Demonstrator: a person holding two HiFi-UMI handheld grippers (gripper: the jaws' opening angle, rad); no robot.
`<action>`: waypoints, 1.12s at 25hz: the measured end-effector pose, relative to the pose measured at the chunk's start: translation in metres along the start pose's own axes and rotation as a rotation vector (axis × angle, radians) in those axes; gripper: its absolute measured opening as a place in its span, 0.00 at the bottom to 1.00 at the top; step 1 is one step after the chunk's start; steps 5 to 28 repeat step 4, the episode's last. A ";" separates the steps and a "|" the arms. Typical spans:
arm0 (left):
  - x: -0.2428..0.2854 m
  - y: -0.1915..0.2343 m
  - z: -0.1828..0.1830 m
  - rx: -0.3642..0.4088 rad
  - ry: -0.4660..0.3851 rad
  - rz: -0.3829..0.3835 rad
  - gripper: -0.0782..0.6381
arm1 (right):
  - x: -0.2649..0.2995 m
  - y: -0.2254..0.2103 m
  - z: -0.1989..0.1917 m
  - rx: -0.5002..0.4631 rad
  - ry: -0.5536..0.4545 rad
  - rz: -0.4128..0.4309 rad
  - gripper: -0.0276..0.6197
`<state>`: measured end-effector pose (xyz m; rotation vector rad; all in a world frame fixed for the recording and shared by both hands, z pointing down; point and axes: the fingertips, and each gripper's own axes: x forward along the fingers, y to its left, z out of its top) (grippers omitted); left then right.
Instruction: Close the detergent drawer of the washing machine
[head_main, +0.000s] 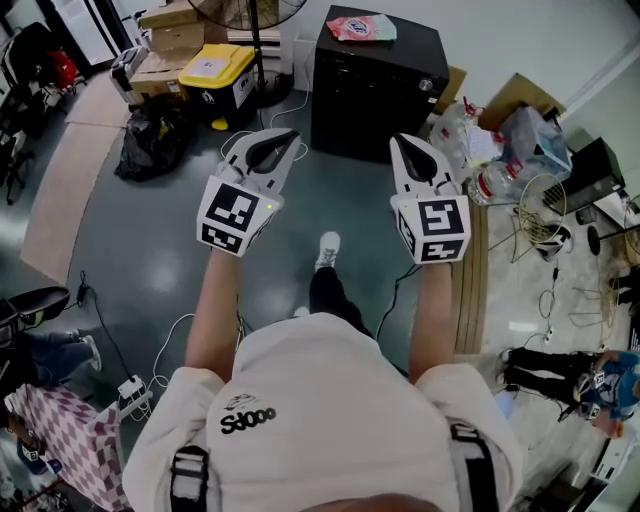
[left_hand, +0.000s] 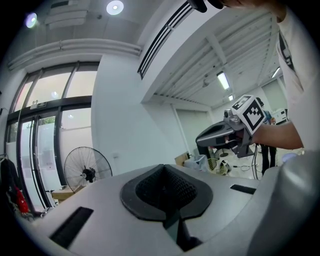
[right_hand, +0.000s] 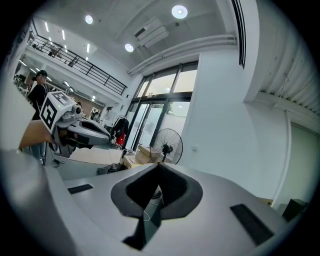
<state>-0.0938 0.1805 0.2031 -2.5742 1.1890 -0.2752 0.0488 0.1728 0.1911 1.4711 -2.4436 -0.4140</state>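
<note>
Two tongs, both clenched on nothing. The left tongs (head_main: 280, 138) have their pads together and the right tongs (head_main: 408, 145) have their tips meeting. I hold them level, side by side, above the dark grey floor (head_main: 150, 260).

One black box-shaped appliance (head_main: 375, 90) stands on the floor ahead, well apart from both. I can't tell if it's the washing machine, and no view shows me a detergent drawer. One pink packet (head_main: 362, 28) lies on its top.

Left of it:
- one yellow-lidded black bin (head_main: 215, 72)
- one black standing fan (left_hand: 87, 172)
- one black rubbish bag (head_main: 150, 140)
- stacked cardboard boxes (head_main: 170, 35)

Right of it are clear plastic bags (head_main: 510, 145). Between tongs and appliance I see only floor. One white shoe (head_main: 328, 248) shows below the tongs.
</note>
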 end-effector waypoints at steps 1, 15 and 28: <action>-0.001 0.001 0.000 0.002 -0.003 -0.002 0.13 | 0.001 0.002 0.000 -0.001 0.000 0.000 0.05; -0.003 0.003 -0.003 -0.003 -0.009 -0.006 0.13 | 0.005 0.009 0.000 -0.002 -0.001 0.004 0.05; -0.003 0.003 -0.003 -0.003 -0.009 -0.006 0.13 | 0.005 0.009 0.000 -0.002 -0.001 0.004 0.05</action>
